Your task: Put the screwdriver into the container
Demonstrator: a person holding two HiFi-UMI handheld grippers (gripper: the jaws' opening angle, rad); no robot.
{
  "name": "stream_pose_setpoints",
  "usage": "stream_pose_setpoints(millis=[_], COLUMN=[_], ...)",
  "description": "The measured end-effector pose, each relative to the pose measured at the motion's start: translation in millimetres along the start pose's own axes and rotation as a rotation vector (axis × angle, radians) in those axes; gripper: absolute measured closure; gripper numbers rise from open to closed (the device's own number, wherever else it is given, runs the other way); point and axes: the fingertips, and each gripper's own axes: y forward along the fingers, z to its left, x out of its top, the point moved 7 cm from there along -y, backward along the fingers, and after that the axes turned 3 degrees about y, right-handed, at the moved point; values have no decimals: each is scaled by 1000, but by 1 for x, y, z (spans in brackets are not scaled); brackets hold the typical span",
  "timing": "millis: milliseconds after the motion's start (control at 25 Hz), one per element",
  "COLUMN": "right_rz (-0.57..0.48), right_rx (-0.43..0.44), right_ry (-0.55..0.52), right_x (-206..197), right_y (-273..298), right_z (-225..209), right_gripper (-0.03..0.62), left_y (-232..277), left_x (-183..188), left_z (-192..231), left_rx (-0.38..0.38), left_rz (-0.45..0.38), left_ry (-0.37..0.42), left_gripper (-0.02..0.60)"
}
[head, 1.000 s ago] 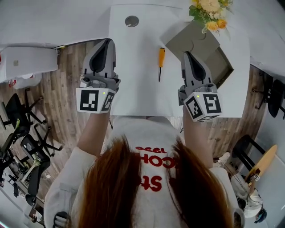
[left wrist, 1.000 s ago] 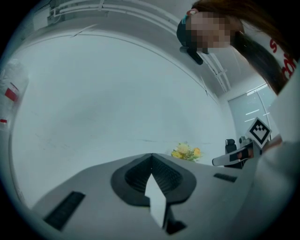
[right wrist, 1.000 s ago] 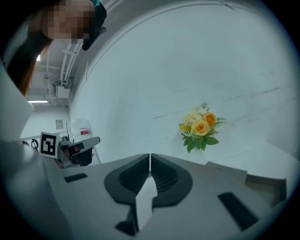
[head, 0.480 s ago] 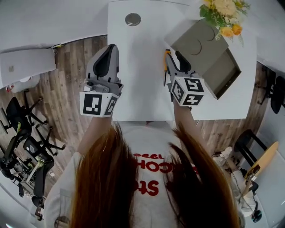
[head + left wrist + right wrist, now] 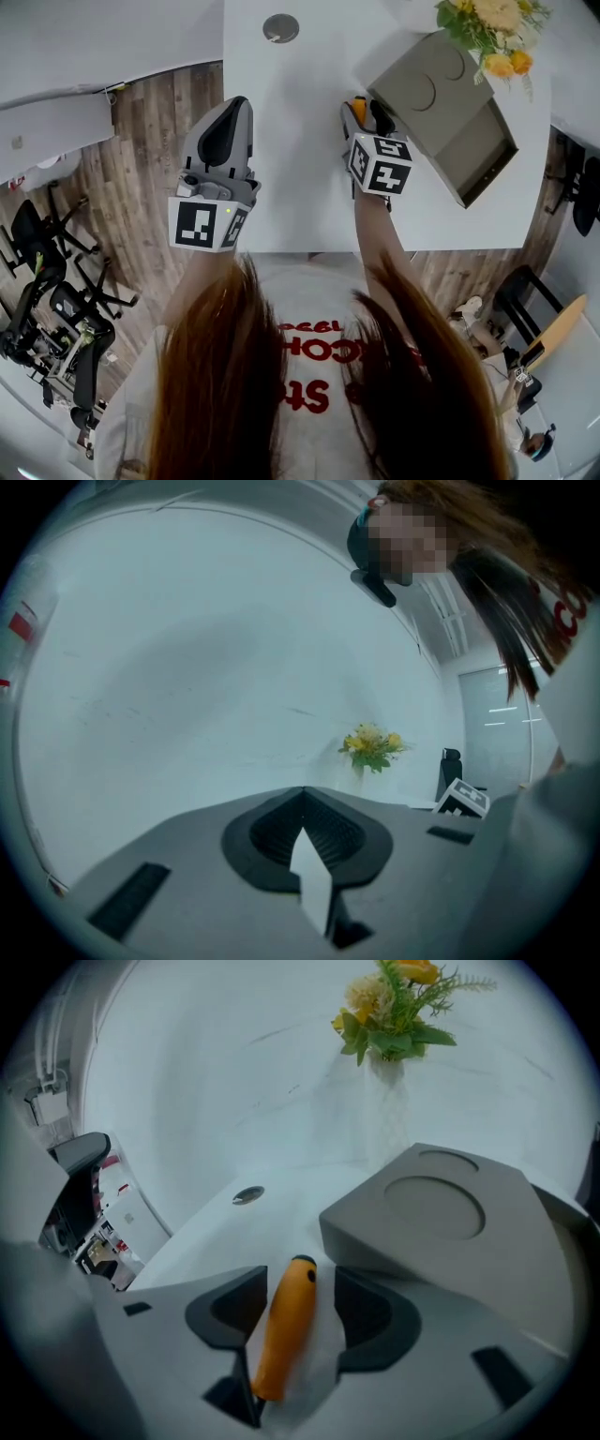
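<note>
The screwdriver, with its orange handle, lies on the white table; in the head view only a bit of orange shows. My right gripper is down over it. Its jaws are opening, with the handle between them and a gap on the right side. The container is a grey box just right of that gripper, with its lid part raised and its open tray toward the table's right edge. My left gripper is shut and empty, held at the table's left edge.
A vase of yellow flowers stands behind the box. A round metal grommet is set in the far part of the table. Office chairs stand on the wooden floor to the left.
My right gripper has moved left and forward from beside the box to the screwdriver, and its jaws now straddle the handle. The left gripper has hardly moved.
</note>
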Motion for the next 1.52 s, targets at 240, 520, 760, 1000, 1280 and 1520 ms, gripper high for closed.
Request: stream_pose_setpoints(millis=[240,520,760,1000,1280,1520], right_rz=[30,8,-69,-137,-279,-409], right_rx=[-32,28,101,158,235,295], right_ry=[-66,-63,-15,-16,-1,-73], right_x=[1,3,10,19,37,61], right_y=[3,2,-10,-23,-46,-71], right_z=[1,5,9,11,14,25], right_gripper=[385,459,464,467,470,471], left_y=[0,0,-5,-7,-12,-15], left_x=[-7,-6,0,7,18,28], left_z=[-1,-2,0,-3,-6,-10], left_rx=[2,10,28,40,63,73], left_rz=[17,15,-2,-14,-37,-65], left_ry=[-10,-8,-3,8,25,31], left_gripper=[574,574,574,574,574,574])
